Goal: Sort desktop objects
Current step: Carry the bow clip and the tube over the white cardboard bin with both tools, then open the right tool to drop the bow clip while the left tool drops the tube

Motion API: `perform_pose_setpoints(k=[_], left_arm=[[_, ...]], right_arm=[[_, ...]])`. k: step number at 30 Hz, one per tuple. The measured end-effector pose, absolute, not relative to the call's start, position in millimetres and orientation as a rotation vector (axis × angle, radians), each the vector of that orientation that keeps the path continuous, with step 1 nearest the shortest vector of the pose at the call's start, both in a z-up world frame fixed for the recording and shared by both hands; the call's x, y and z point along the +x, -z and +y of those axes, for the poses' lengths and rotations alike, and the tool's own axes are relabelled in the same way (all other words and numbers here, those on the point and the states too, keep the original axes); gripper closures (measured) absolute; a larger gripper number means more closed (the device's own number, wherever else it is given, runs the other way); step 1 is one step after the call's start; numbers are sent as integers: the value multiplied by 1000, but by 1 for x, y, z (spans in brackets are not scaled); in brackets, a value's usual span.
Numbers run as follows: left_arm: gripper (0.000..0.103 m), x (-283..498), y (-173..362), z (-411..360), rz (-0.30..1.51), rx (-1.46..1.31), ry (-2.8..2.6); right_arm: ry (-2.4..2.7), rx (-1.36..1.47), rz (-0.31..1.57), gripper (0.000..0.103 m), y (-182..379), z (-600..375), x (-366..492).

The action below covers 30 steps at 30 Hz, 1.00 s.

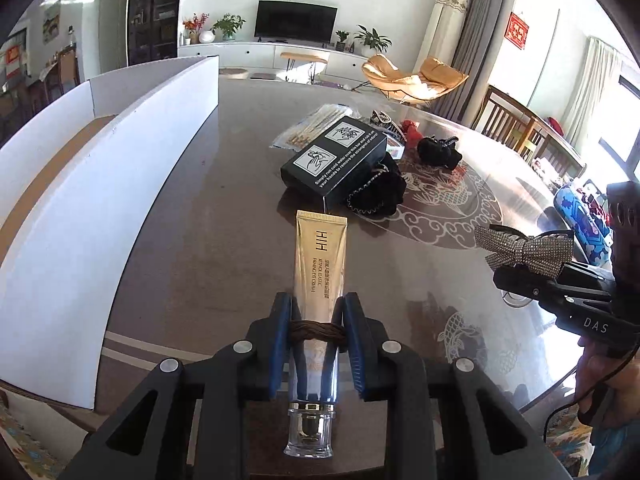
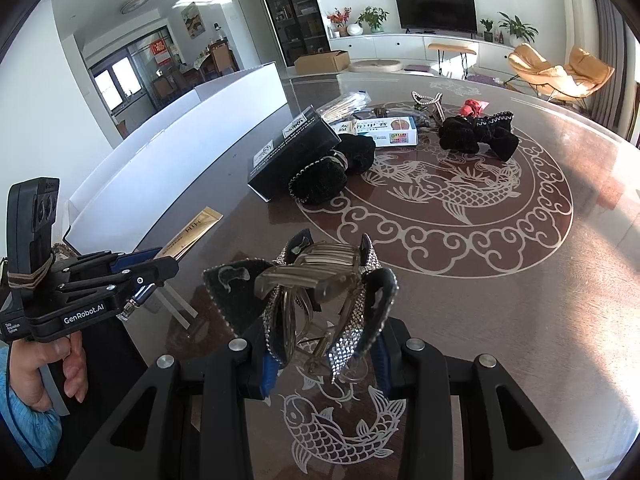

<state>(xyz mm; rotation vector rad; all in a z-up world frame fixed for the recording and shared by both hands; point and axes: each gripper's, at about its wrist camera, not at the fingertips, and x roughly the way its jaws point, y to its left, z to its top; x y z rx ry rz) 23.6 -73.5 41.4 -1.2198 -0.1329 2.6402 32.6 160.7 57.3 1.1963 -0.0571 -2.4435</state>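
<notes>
Two claws point(image 1: 318, 332) point(image 2: 320, 344). One gold cream tube point(image 1: 320, 256), one rhinestone bow clip point(image 2: 320, 280), two black velvet bows point(image 2: 332, 172) point(image 2: 476, 138), one black box point(image 1: 336, 160), one white packet point(image 2: 394, 130), one white cardboard tray point(image 1: 120, 168).

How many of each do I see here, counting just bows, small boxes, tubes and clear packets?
Bows: 3: sparkly bow clip, near black bow, far black bow
Small boxes: 2: black box, white box
Tubes: 1: gold tube
Clear packets: 1: clear packet
Total: 7
The small red item is too unclear to sort.
</notes>
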Motion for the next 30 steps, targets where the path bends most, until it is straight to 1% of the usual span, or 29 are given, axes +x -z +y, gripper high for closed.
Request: perform_pose_setpoints(k=[6,10,14,18,22,26,30], left_arm=[[76,26,-87,-110,-271,-1096,-2721],[76,20,-119,-162,-366,-1034,-2804],[76,6,-134,-221,-431,-1031,-2909],[76,-8,-130,-270,-473,-1087,-2985],[76,-20,-110,-301,-486,-1196,-3019],[76,-31,-88,-320,-483,-1308,-3016],[76,-38,-74,-330,-467,-1390,-3015]], right_arm=[[2418,1180,-41,65,-68,149,26],[2372,1140,15,65,-82,119,13],[2300,1053,63,65,-111,64,-9],[2194,962,112,65,-141,-14,-30],[2109,891,191,65,-161,-100,-52],[2021,928,247,65,-148,-176,-81],[1980,1005,343,65,-115,-228,-104]])
